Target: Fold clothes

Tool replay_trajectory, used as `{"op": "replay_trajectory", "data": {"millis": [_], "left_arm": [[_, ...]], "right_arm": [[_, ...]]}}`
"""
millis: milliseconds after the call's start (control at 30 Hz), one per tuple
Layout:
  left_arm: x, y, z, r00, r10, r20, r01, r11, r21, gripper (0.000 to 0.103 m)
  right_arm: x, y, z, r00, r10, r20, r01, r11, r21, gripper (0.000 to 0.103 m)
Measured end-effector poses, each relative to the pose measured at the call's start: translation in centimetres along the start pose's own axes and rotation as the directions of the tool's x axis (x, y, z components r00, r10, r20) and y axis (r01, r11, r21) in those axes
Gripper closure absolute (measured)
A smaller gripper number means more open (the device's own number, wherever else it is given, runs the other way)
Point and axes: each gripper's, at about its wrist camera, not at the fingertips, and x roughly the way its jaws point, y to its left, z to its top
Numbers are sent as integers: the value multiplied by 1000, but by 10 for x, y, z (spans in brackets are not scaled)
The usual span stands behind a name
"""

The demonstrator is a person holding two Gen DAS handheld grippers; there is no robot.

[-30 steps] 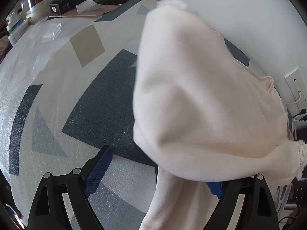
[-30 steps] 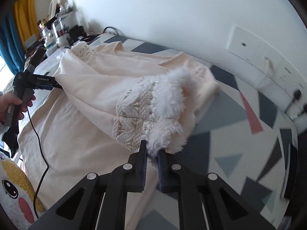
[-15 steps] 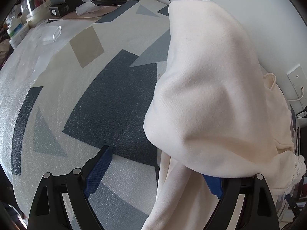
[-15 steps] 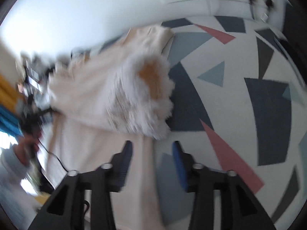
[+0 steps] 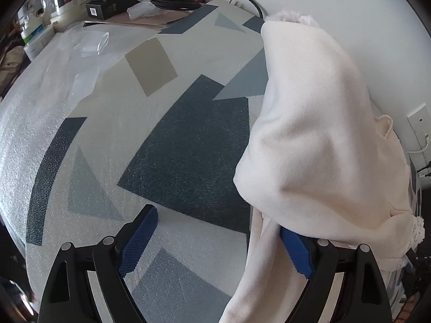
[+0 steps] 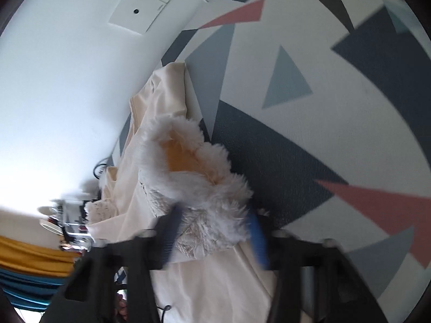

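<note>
Patterned table is draped with a cream garment. Left gripper is spread wide (cloth over one pad). Right gripper, jaws just closing, is seen astride the fluffy cuff; contact cannot be told.

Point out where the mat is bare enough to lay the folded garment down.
Best patch: the patterned mat left of the cream garment, in front of the left hand-held gripper. In the right wrist view, the mat right of the fluffy cuff is also bare. Crowded: the far edge, with boxes and a coiled cable.
</note>
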Motion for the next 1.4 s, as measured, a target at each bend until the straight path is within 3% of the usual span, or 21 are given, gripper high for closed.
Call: {"op": "replay_trajectory", "data": {"millis": [67, 233, 333, 400, 500, 533, 600, 633, 667, 733, 833, 933, 1000, 1033, 1067, 1167, 1200, 1300, 1400], "left_arm": [[1, -3, 0, 1000, -1, -3, 1, 1000, -10, 15], [-1, -19, 0, 999, -36, 10, 36, 999, -5, 15], [-3, -27, 5, 999, -43, 24, 43, 999, -17, 15], [-3, -31, 7, 999, -41, 19, 42, 999, -32, 15], [-5, -33, 6, 999, -53, 12, 53, 997, -48, 15], [-4, -33, 4, 999, -50, 11, 51, 998, -44, 15], [-1, -33, -1, 999, -42, -2, 42, 998, -39, 15], [1, -33, -4, 999, -42, -13, 41, 998, -43, 15], [3, -32, -6, 999, -45, -21, 44, 998, -48, 15], [3, -33, -9, 999, -48, -13, 47, 998, -40, 15], [4, -40, -10, 1000, -27, -16, 27, 1000, -16, 15], [5, -48, -12, 1000, -10, -14, 10, 1000, 2, 15], [5, -52, -15, 1000, 0, -10, 0, 1000, 18, 15], [5, -54, -17, 1000, 3, -7, -3, 1000, 26, 15], [4, -56, -18, 1000, 2, -6, -2, 1000, 31, 15], [3, -57, -20, 1000, -8, -2, 8, 1000, 17, 15], [2, -57, -21, 1000, -8, 0, 8, 1000, 5, 15], [1, -57, -21, 1000, -12, 5, 12, 999, -35, 15], [1, -61, -19, 1000, -24, 8, 24, 997, -72, 15]], "right_arm": [[-10, 16, 3, 999, -39, 25, 40, 998, -54, 96], [-58, 72, 32, 984, 23, 177, 14, 979, -202, 100], [-69, 119, 62, 975, 46, 216, 24, 951, -310, 101], [-59, 157, 80, 978, 46, 201, 38, 918, -395, 101], [-36, 190, 85, 995, -43, 88, 80, 877, -473, 99], [-33, 188, 84, 996, -59, 59, 80, 873, -482, 98], [-28, 176, 78, 996, -93, 15, 88, 867, -491, 84], [-27, 163, 72, 993, -117, 1, 103, 871, -481, 61], [-26, 150, 66, 990, -141, -15, 118, 876, -468, 46], [-11, 118, 57, 982, -165, -93, 116, 910, -397, 46], [10, 81, 43, 966, -122, -229, 52, 955, -291, 46], [26, 72, 34, 959, -114, -260, 44, 965, -258, 46], [37, 69, 31, 956, -93, -278, 29, 974, -226, 53], [43, 71, 30, 953, -76, -294, 12, 977, -213, 78], [49, 75, 29, 946, -86, -311, 19, 977, -214, 96], [50, 109, 28, 950, -145, -277, 60, 954, -295, 97], [43, 126, 30, 960, -127, -248, 39, 942, -334, 97], [2, 184, 40, 991, -16, -130, -46, 887, -460, 97], [-47, 238, 50, 995, 96, 3, -75, 800, -596, 97]]}}
